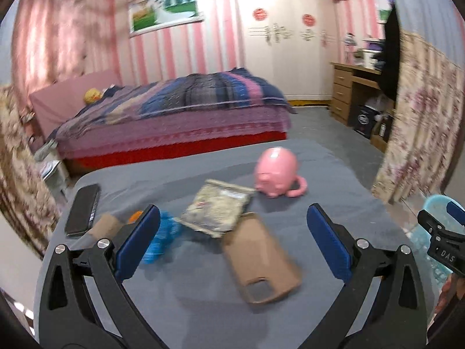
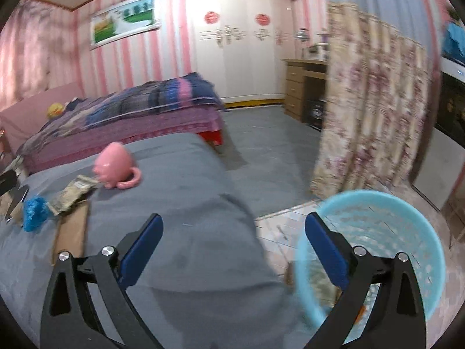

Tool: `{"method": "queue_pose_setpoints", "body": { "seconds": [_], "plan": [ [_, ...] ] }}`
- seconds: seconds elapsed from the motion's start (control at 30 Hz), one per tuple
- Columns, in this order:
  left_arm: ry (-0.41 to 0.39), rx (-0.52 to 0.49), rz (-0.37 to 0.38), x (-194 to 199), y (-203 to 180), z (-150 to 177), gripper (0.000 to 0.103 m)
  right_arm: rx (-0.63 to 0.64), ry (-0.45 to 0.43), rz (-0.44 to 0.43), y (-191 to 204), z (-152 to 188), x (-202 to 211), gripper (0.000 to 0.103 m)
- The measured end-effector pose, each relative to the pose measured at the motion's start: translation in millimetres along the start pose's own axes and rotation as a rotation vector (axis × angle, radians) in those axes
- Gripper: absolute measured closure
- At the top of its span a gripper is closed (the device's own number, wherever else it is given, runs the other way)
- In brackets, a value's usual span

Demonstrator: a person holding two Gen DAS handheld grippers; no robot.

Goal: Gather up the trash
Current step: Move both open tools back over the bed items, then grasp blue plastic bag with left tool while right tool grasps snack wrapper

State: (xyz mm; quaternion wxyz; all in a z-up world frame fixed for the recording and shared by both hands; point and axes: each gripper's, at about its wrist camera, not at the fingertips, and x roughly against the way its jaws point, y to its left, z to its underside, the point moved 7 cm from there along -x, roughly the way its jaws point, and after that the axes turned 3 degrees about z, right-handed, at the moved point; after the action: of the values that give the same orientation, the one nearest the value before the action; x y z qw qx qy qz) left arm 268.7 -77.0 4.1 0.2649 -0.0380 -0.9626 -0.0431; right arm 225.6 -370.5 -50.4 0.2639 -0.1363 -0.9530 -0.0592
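Note:
My left gripper [image 1: 234, 226] is open and empty above the grey-covered table [image 1: 334, 174]. Between and ahead of its fingers lie a crumpled snack wrapper [image 1: 216, 208], a brown phone case [image 1: 261, 261] and a blue crumpled piece [image 1: 162, 238]. A small orange bit [image 1: 135, 216] shows behind the left finger. My right gripper [image 2: 234, 229] is open and empty over the table's right edge, next to the light blue waste basket [image 2: 377, 250] on the floor, which has some trash inside. The right wrist view also shows the wrapper [image 2: 72, 193] and the blue piece [image 2: 35, 213] far left.
A pink pig-shaped mug [image 1: 276, 173] stands at the back of the table. A black phone [image 1: 82, 209] lies at the left edge beside a brown box [image 1: 106, 226]. A bed [image 1: 174, 116], a wooden desk [image 1: 351, 90] and a floral curtain [image 2: 369, 110] are beyond.

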Motion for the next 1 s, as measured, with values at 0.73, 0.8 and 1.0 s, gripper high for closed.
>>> {"method": "queue_pose_setpoints", "body": {
  "seconds": [0.73, 0.8, 1.0],
  "plan": [
    [0.169, 0.28, -0.13, -76.3, 187.0, 54.8, 0.005, 0.103, 0.089, -0.113, 132.5, 5.7, -52.6, 0.007],
    [0.186, 0.301, -0.094, -84.1, 182.4, 57.3, 0.006, 0.099, 0.09, -0.098, 125.1, 5.5, -55.8, 0.007],
    [0.206, 0.283, -0.036, -102.1, 152.2, 56.9, 0.006, 0.09, 0.101, -0.083, 116.7, 8.4, -60.9, 0.007]
  ]
}}
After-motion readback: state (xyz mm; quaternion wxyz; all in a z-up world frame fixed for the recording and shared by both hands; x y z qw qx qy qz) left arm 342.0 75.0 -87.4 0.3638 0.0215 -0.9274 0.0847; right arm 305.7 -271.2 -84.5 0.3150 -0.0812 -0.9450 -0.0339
